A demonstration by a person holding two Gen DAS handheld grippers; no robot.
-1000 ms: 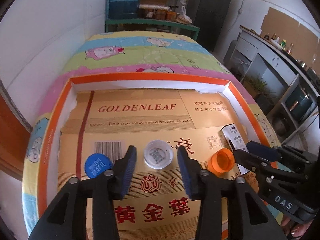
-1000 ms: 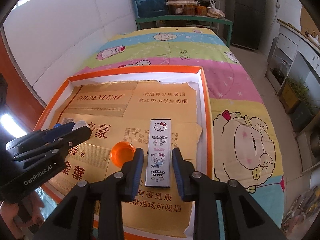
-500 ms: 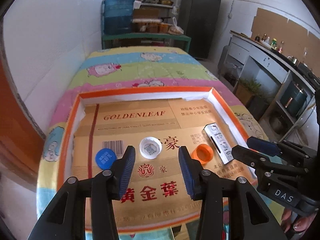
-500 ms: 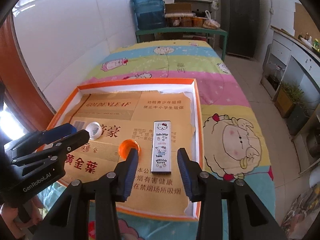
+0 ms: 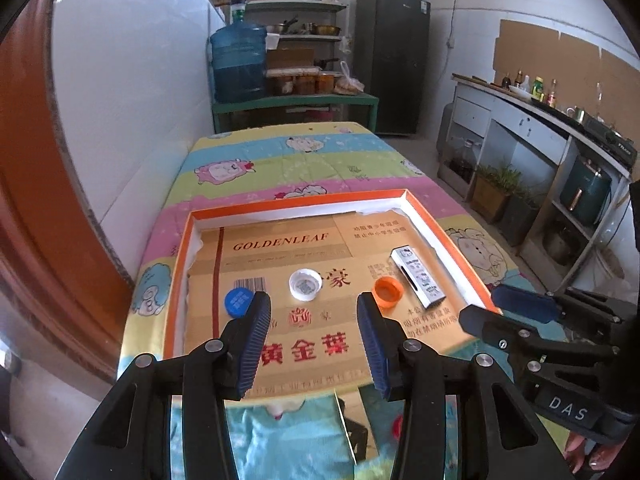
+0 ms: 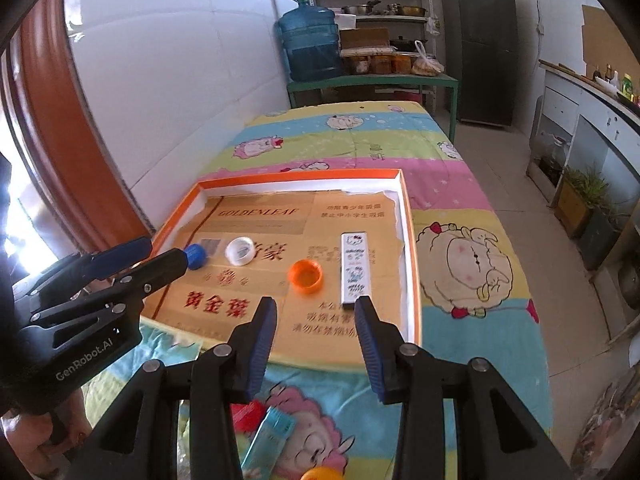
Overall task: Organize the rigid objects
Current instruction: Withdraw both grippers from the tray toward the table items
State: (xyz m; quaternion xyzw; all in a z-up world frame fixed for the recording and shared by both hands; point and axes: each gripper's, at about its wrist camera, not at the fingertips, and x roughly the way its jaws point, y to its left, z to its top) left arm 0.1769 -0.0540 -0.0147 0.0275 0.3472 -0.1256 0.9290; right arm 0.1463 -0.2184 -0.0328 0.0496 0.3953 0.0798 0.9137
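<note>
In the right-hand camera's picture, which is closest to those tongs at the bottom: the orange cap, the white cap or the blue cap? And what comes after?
From the right tongs, nothing between their tips:
1. Orange cap, just ahead, slightly left, in the tray.
2. White cap, farther back and left.
3. Blue cap, farthest left, partly hidden behind the left tongs.

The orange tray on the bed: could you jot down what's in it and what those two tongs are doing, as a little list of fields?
Tray: orange-rimmed tray lined with printed cardboard, lying on a cartoon bedspread
Contents, left to right: blue cap, white cap, orange cap, Hello Kitty box
Arrangement: a rough row, none touching
Left tongs: open, empty
Right tongs: open, empty
Outside tray, near edge: red cap, light blue packet
</note>
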